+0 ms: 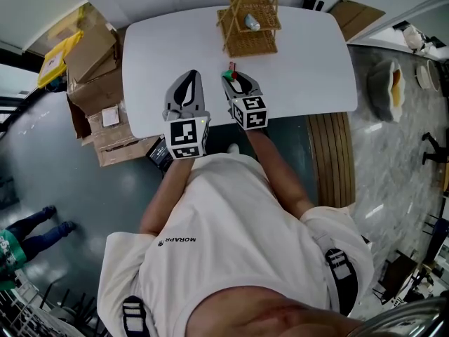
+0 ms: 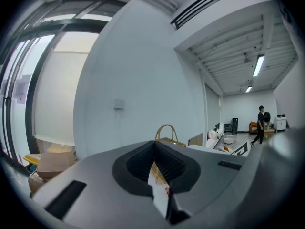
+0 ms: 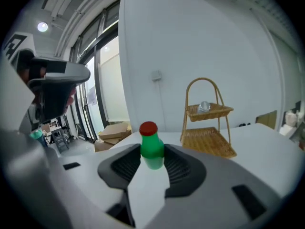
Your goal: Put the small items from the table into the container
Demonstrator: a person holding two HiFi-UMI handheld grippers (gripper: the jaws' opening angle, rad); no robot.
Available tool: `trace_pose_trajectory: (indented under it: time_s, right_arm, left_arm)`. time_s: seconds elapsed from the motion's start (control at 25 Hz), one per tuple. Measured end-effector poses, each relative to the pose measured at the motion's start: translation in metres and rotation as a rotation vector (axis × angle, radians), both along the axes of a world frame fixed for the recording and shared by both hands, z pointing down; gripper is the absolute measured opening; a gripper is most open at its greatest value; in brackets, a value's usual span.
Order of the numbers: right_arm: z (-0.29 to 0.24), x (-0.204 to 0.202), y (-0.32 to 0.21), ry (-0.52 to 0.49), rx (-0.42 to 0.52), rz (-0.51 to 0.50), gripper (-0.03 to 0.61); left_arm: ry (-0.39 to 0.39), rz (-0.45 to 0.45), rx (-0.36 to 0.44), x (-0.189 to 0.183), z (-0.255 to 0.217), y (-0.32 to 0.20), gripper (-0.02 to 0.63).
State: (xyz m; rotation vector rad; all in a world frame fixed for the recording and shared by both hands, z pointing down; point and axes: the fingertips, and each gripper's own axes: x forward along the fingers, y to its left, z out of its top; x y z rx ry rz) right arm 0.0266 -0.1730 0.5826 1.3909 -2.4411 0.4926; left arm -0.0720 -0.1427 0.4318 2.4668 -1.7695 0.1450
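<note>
The right gripper point(image 1: 233, 80) is clenched on a small green bottle with a red cap point(image 1: 229, 74), its ribbed dark pads pressing the bottle's body from both sides. In the right gripper view the bottle point(image 3: 152, 146) stands upright between the jaws of the gripper point(image 3: 152, 154), with the cap and shoulder rising above the pads and the rounded base showing below them. The left gripper point(image 1: 189, 77) is alongside it, a little nearer the person. Its own view shows the gripper point(image 2: 154, 147) with its jaws pressed together along a thin seam and nothing between them. Both are over the near half of the white counter point(image 1: 302, 69), close to its front edge. At the far edge of the counter stands a two-tier wicker basket stand with a hooped handle point(image 1: 249, 37), well apart from the bottle. From the right gripper it point(image 3: 207, 125) appears ahead and to the right. On its upper tier lies a small clear rounded item point(image 1: 252, 23), which the right gripper view shows as glassy point(image 3: 204, 107). What it is cannot be made out. Cardboard boxes point(image 1: 95, 48) are piled on the floor off the counter's left end. The person holding the grippers wears a white T-shirt point(image 1: 224, 230).
</note>
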Motion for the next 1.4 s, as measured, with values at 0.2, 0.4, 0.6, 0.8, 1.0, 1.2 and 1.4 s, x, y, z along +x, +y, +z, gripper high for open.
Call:
trace_pose_trajectory:
  time_s: [0.2,0.4,0.6,0.8,1.0,1.2,1.4]
  right_arm:
    - [-0.02,0.014,-0.009,-0.008,0.034,0.035,0.163]
    - [-0.035,0.029,-0.016,-0.015,0.06,0.072,0.163]
    - [-0.043,0.037,-0.021,-0.014,0.084,0.091,0.163]
    - [-0.06,0.044,-0.032,-0.01,0.129,0.098,0.163]
    - [-0.077,0.058,-0.051,-0.006,0.174,0.122,0.163]
    - [-0.091,0.077,-0.074,-0.006,0.198,0.161,0.163]
    - [-0.096,0.095,-0.099,0.006,0.211,0.192,0.164]
  left_arm:
    - [0.0,0.017,0.003,0.008,0.0,0.001,0.005]
    - [-0.01,0.03,0.008,0.012,0.002,0.005,0.005]
    - [-0.015,0.045,0.007,0.018,0.004,0.008,0.005]
    - [-0.016,0.051,0.013,0.02,0.002,0.008,0.005]
    - [-0.021,0.06,0.016,0.025,0.002,0.008,0.005]
    - [-0.026,0.063,0.023,0.027,-0.002,0.007,0.005]
    - [-0.028,0.054,0.025,0.024,-0.002,0.003,0.004]
